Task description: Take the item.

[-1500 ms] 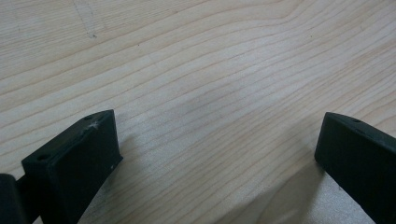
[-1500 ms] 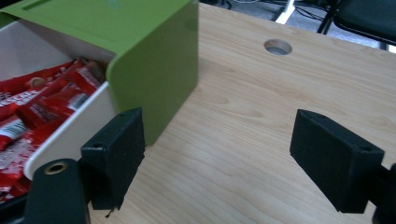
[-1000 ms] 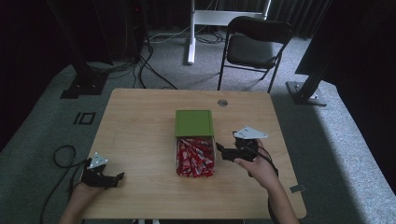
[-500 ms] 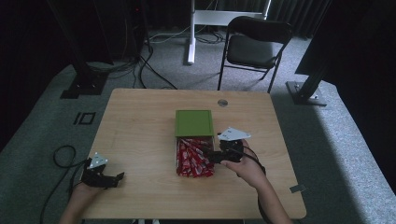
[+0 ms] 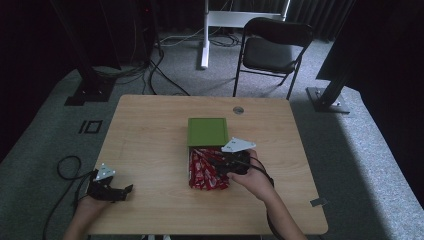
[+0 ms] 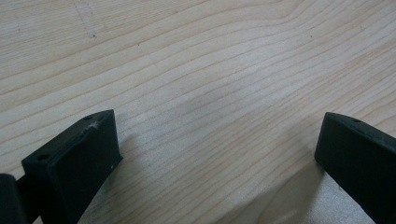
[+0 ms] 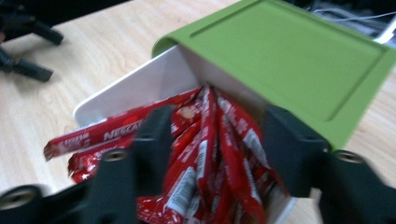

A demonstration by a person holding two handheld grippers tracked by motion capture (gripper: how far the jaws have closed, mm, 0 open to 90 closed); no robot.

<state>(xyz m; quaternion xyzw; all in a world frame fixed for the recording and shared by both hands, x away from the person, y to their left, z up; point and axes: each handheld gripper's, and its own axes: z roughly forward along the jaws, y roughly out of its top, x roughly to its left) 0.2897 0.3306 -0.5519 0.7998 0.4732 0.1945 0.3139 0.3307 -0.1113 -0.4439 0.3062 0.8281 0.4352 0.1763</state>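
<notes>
A white box (image 7: 140, 88) lies on the wooden table (image 5: 150, 130) with a green lid (image 5: 207, 131) over its far half. Several red Nescafé sachets (image 5: 202, 170) spill from its open near end. My right gripper (image 5: 214, 163) reaches in from the right, low over the sachets. In the right gripper view the right gripper (image 7: 219, 135) is open, with its jaws either side of the red sachets (image 7: 210, 158) under the green lid (image 7: 289, 60). My left gripper (image 5: 122, 190) rests open at the table's front left. The left gripper (image 6: 217, 135) has bare wood between its jaws.
A folding chair (image 5: 272, 50) and a white stand (image 5: 205, 35) are on the carpet beyond the table. A round cable hole (image 5: 238, 110) sits near the far edge. Black cable (image 5: 67, 167) loops off the left side. The other gripper (image 7: 23, 46) shows at top left of the right gripper view.
My right gripper has moved left from beside the box to over the sachets. The left gripper has stayed put.
</notes>
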